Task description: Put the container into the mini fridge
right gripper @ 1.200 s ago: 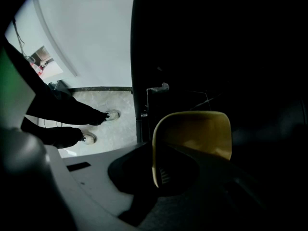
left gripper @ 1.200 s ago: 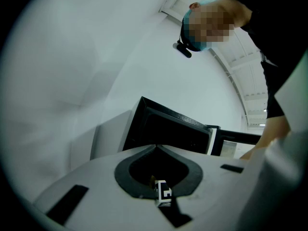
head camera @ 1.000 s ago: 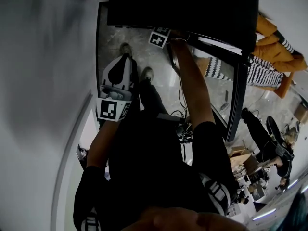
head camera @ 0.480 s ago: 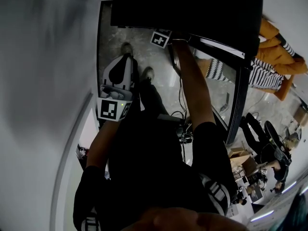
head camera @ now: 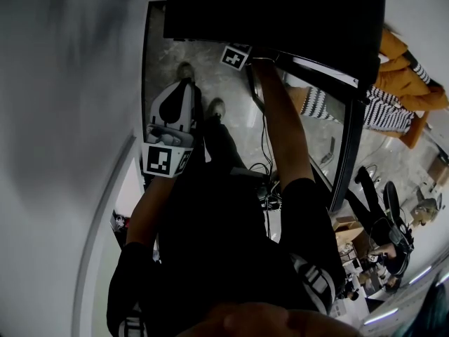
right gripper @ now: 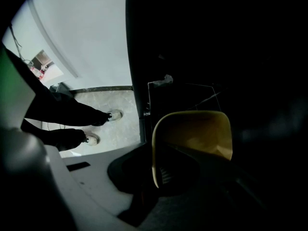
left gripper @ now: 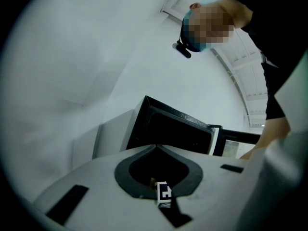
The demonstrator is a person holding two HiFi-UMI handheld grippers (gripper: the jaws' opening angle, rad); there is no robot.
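Observation:
The black mini fridge (head camera: 266,12) stands at the top of the head view with its door (head camera: 347,146) swung open to the right. My right arm reaches into it; only the marker cube (head camera: 235,56) shows there. In the right gripper view a pale yellow container (right gripper: 192,136) sits inside the dark fridge interior (right gripper: 216,57), and my right gripper (right gripper: 161,172) is shut on its left rim. My left gripper (head camera: 181,84) hangs low by my left side, away from the fridge, its jaws together and holding nothing. Its view looks up at the fridge (left gripper: 168,129) past the left gripper (left gripper: 155,147).
My shoes (head camera: 184,70) stand on the marbled floor (head camera: 161,55) before the fridge. A white wall (head camera: 63,118) runs along the left. Cables (head camera: 263,167) lie near my legs. Seated people (head camera: 382,209), boxes (head camera: 354,237) and an orange sofa (head camera: 403,72) are at the right.
Both arms hold their places. The head view has shifted very slightly, and a person in the background at the right has moved.

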